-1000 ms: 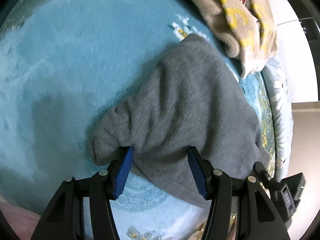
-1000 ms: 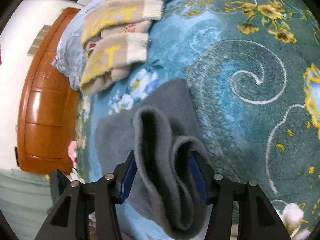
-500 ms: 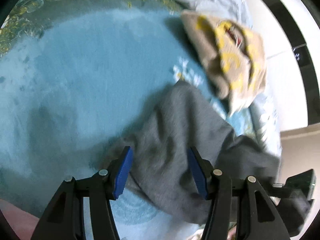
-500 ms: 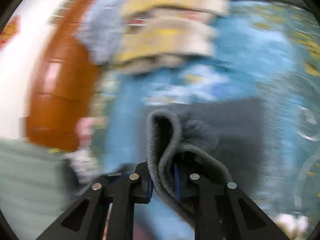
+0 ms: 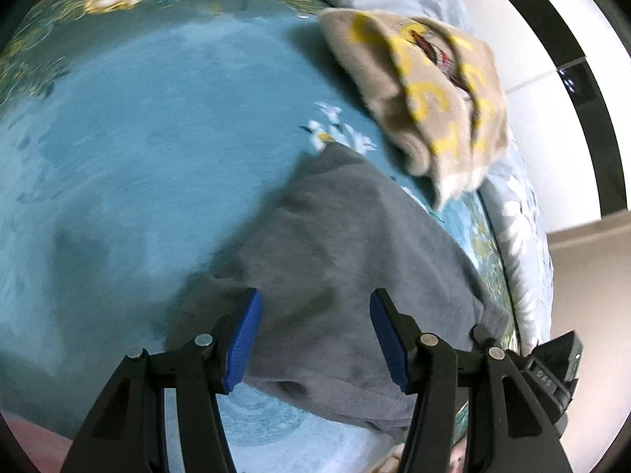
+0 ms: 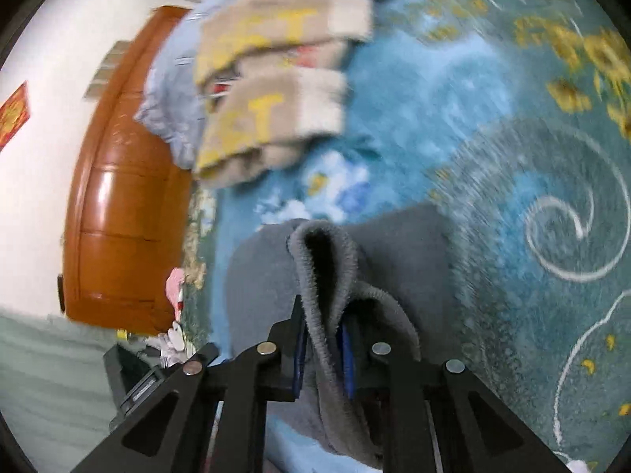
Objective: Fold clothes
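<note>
Grey garment on teal bedspread, bunched edge pinched in right gripper just clamped shut, left gripper agape above cloth, gripping nothing: best carried across slowly, edges matched.

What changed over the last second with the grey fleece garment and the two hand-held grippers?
The right hand-held gripper has just been closing and now pinches a bunched fold of the grey fleece garment, which a second ago sat loose between wider jaws. The left hand-held gripper stays open over the garment. The folded beige knit with yellow letters has not moved on the teal floral blanket.
</note>
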